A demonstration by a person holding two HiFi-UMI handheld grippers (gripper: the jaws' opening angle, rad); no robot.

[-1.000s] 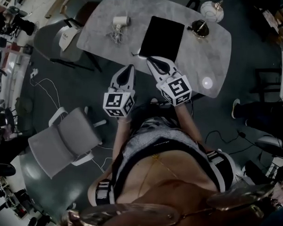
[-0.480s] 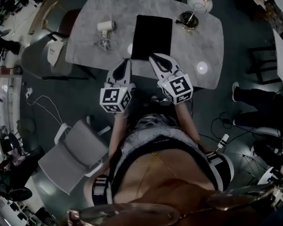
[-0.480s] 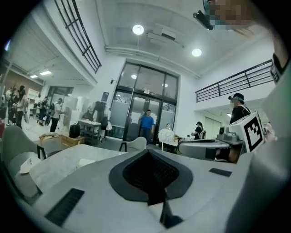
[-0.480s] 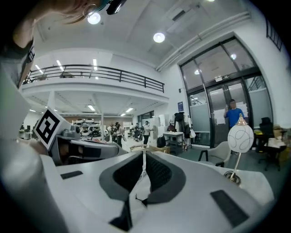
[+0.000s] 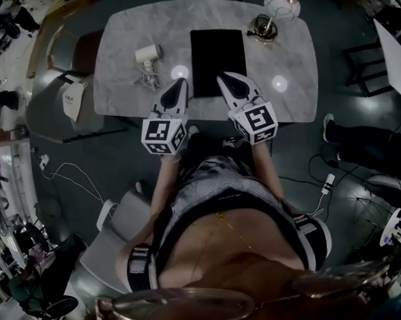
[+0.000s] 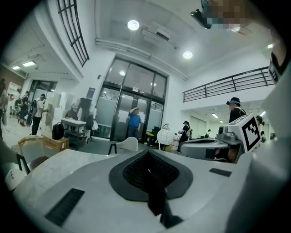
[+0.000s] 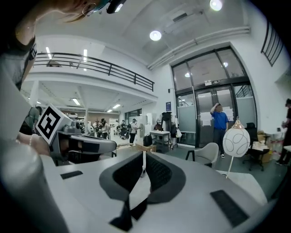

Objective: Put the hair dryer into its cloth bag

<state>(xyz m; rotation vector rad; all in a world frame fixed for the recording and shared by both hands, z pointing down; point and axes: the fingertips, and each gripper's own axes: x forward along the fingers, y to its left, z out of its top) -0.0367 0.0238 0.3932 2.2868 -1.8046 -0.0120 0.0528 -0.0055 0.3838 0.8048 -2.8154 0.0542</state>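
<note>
pale left claw (image 5: 179,83) and right claw (image 5: 224,77) bear black-and-white marker cubes (image 5: 164,136); top (image 5: 213,183) seemingly grey.

No legible text or numbers

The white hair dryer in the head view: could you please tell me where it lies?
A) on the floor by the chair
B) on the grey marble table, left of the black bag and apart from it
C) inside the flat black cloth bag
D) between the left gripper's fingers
B: the white hair dryer lies with its cord on the grey marble table, left of the flat black cloth bag, with bare tabletop between them.
</note>
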